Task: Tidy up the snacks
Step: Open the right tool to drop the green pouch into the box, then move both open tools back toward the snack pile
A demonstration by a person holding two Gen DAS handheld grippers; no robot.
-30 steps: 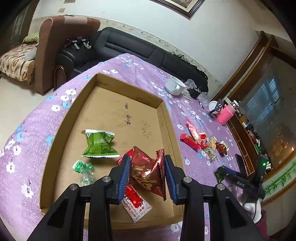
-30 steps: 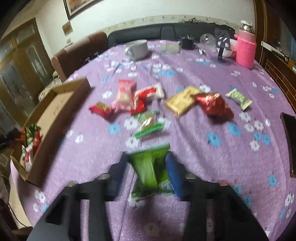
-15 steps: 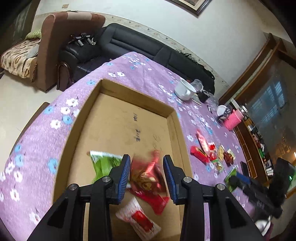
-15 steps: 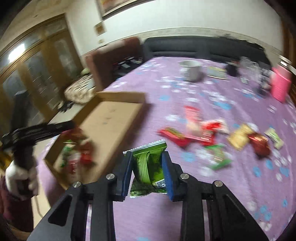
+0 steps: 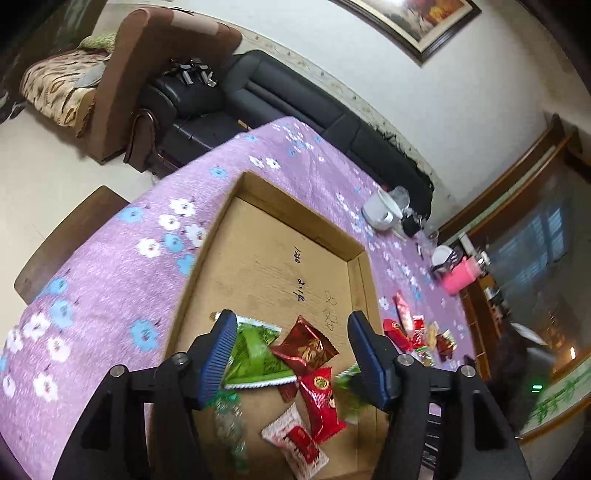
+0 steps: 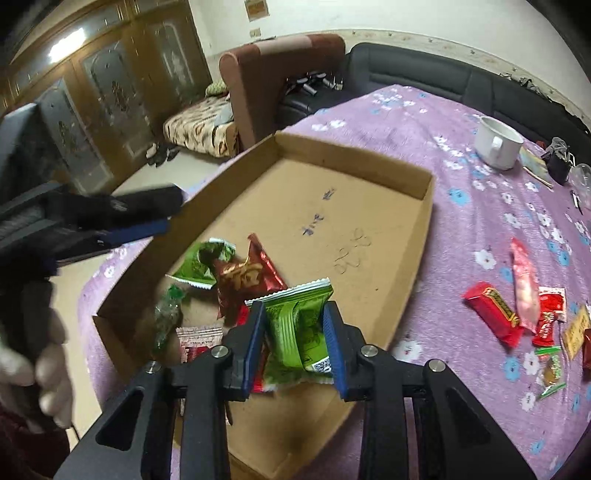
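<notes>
R gripper [image 6: 295,343]: clamped on green crinkly foil snack packet [image 6: 299,328], above shallow cardboard tray [image 6: 428,221]
L gripper [image 5: 291,354]: jaws wide, empty
packet: prob light, soft, slippery; grip mid-body

Indoor artificial light, moderately dim, warm cast. Glare patch on cabinet glass [image 6: 68,42] upper left, another on picture frame [image 5: 402,7]. Strong fisheye bending, dark vignette at corners. Motion blur on gloved hand [image 6: 37,354]; window side [image 5: 535,258] soft, murky.
</notes>
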